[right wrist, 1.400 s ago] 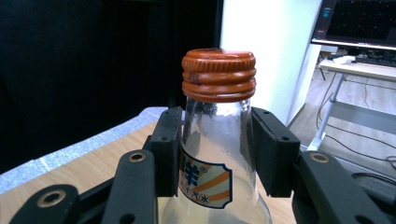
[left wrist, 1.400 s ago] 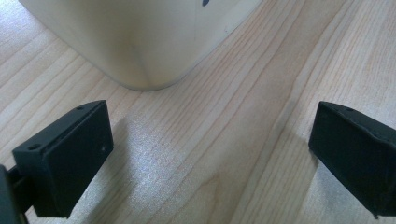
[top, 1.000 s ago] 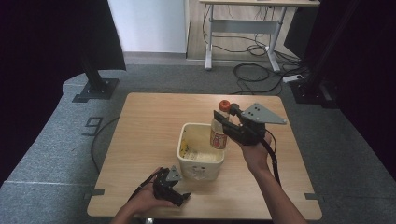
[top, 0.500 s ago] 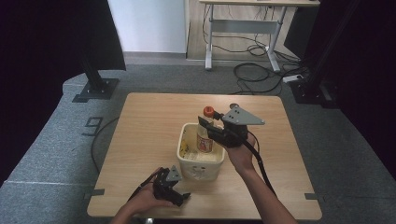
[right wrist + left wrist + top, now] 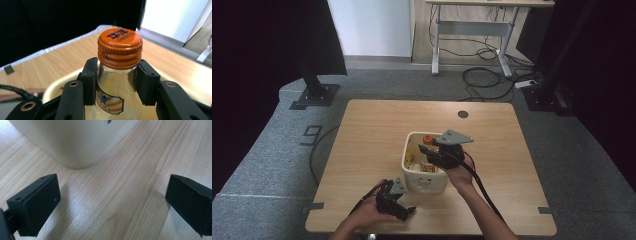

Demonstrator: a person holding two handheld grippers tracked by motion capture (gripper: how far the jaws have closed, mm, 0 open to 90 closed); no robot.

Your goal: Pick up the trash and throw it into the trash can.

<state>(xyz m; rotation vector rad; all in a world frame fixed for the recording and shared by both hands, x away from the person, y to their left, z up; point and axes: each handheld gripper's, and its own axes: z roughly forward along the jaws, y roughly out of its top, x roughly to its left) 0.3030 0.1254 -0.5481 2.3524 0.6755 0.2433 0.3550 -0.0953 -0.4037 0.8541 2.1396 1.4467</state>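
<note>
Now the right claw (image 5: 117,82) squeezes a glass bottle (image 5: 115,97) by its neck, just under the orange cap (image 5: 120,47). Its two jaws press on both sides of the neck. The bottle stands straight up inside a pale tub (image 5: 412,172) in the middle of the wood table (image 5: 372,130), with the cap poking above the rim. The left claw (image 5: 112,202) is wide open and holds nothing. It sits low on the table, just beside a round corner of the tub (image 5: 75,142), near the front edge.

Orange-capped bottle (image 5: 117,75) (cream bin (image 5: 412,172))
</note>
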